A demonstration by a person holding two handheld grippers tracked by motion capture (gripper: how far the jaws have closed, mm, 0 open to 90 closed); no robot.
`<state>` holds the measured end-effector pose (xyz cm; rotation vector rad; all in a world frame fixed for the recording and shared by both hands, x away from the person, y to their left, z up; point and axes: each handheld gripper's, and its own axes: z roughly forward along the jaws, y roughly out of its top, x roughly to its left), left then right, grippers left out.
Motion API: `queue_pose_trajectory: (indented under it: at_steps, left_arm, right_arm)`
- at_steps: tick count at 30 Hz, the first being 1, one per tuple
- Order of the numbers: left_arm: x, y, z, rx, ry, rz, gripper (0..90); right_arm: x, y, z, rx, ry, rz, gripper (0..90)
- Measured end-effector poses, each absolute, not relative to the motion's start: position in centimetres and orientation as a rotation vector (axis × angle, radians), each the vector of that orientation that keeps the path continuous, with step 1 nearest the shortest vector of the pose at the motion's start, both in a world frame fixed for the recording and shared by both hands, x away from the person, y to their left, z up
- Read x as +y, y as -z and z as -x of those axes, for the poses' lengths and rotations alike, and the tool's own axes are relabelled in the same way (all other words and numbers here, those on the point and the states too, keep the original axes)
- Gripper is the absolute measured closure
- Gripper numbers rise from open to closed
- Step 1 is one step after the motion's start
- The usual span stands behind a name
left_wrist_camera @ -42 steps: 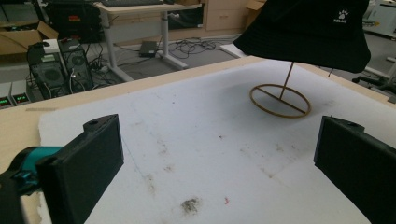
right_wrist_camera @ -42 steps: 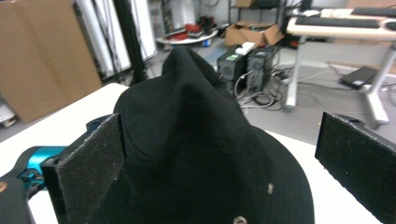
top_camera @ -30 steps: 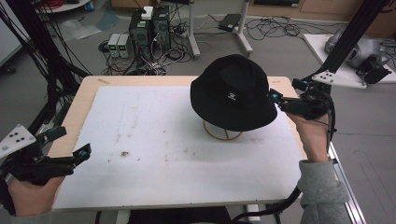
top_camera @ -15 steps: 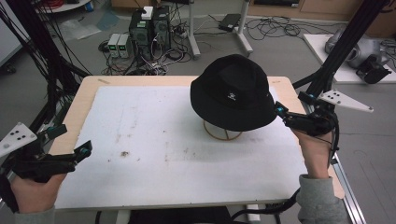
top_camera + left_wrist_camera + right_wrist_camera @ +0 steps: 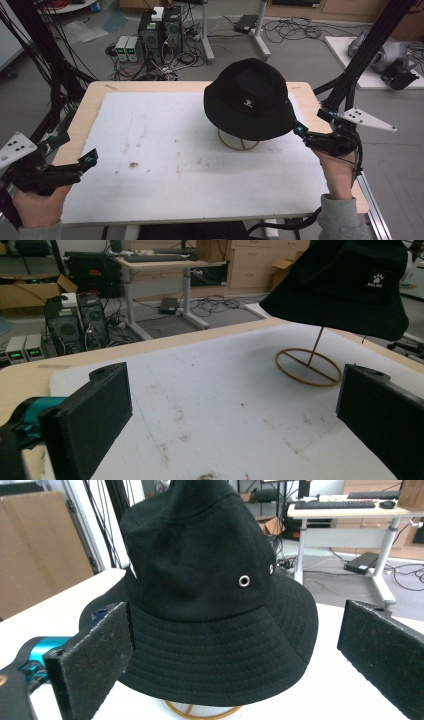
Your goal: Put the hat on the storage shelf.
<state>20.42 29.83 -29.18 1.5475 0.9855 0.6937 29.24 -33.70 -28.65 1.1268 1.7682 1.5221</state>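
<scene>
One black bucket hat [image 5: 248,100] with a small white logo and metal eyelets sits on a thin wooden stand [image 5: 239,143] at the table's [image 5: 90,100] far right. Your right gripper [image 5: 300,131], jaws wide open, hovers just beside its brim. Your left gripper [image 5: 90,161], also open, stays well apart at the near left.
</scene>
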Motion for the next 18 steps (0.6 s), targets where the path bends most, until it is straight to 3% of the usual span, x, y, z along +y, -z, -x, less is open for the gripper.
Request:
queue_pose_trajectory:
  at_steps: [18]
  left_arm:
    - [29.9, 28.7, -20.2, 0.987, -0.7, -1.483, 1.7]
  right_arm:
    - [-33.4, 29.0, -28.0, 1.859, -1.514, -1.08, 1.0]
